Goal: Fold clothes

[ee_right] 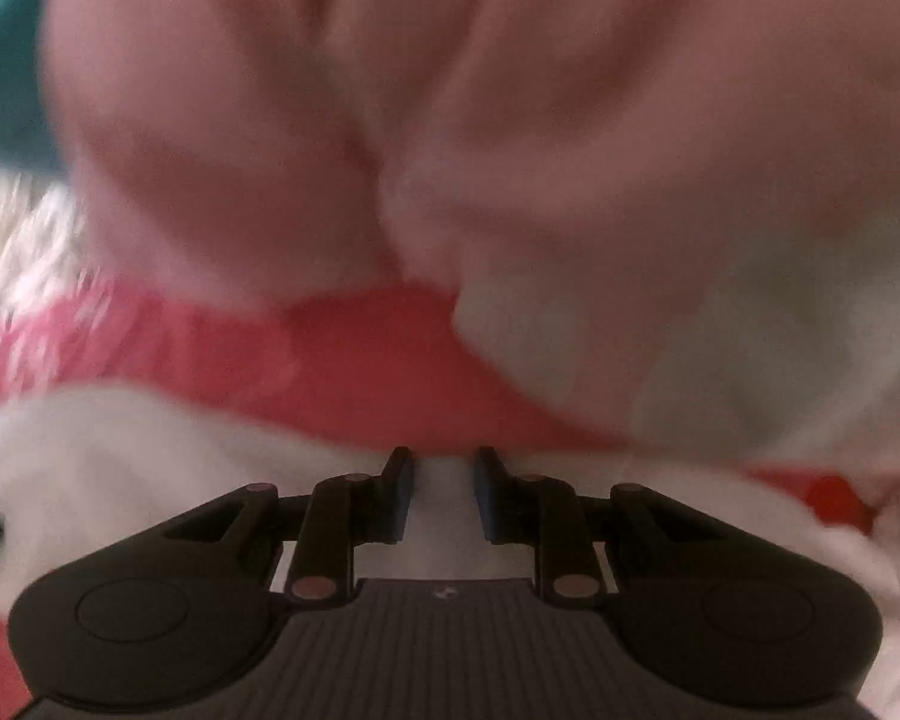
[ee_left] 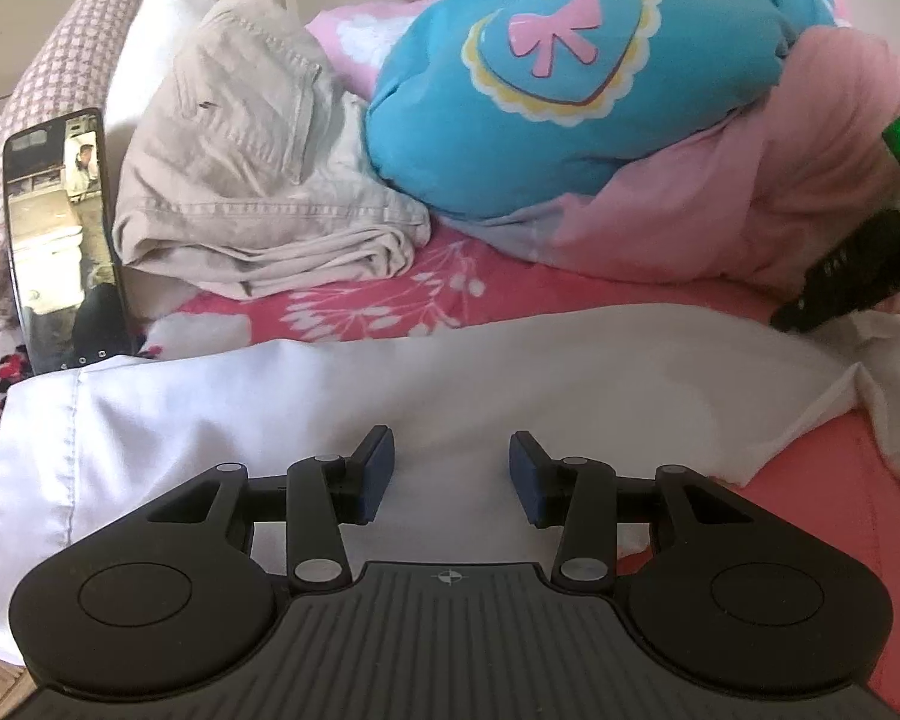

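White garment (ee_left: 390, 396) lies spread across the pink bedsheet (ee_left: 840, 510), near edge toward the camera. Left gripper (ee_left: 450, 468) hovers over it, jaws apart, nothing between them. Right gripper (ee_right: 444, 495) is blurred, jaws parted over white cloth; a grip cannot be confirmed. Beyond the garment: beige trousers (ee_left: 252, 180), blue pillow (ee_left: 558, 78), pink blanket (ee_left: 780, 204), phone (ee_left: 60, 240) propped left.

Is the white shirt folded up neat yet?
No. The white shirt lies spread across the bed, rumpled at its right end.
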A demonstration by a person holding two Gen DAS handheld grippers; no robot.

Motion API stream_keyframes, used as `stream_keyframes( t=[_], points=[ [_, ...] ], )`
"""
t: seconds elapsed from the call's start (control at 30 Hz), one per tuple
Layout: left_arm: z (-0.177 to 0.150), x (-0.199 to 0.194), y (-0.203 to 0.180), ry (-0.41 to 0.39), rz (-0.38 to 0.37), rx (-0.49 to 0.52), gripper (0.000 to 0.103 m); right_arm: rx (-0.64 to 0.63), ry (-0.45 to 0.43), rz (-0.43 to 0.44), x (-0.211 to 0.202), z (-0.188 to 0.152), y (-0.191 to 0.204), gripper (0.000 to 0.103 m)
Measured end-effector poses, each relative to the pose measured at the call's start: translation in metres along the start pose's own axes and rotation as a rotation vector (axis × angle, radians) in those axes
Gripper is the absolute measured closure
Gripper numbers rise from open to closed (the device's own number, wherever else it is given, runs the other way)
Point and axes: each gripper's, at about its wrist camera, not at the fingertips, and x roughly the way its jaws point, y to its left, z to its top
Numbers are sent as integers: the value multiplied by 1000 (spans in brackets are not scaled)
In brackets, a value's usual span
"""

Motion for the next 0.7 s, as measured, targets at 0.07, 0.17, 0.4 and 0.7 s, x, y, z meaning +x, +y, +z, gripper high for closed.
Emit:
stream_keyframes(
  t=[0.07,0.17,0.4,0.7],
  points=[
    [0,0,3,-1,4,3,60,59,-26,-18,-6,4,-7,79],
    [-1,0,8,-4,10,-4,60,76,-42,31,-35,-6,-8,78],
    [-3,-5,17,0,24,-29,60,-14,11,167,-79,-56,31,78],
    [-2,-20,26,-5,83,-42,60,-50,-17,134,-73,-102,69,78]
  ],
)
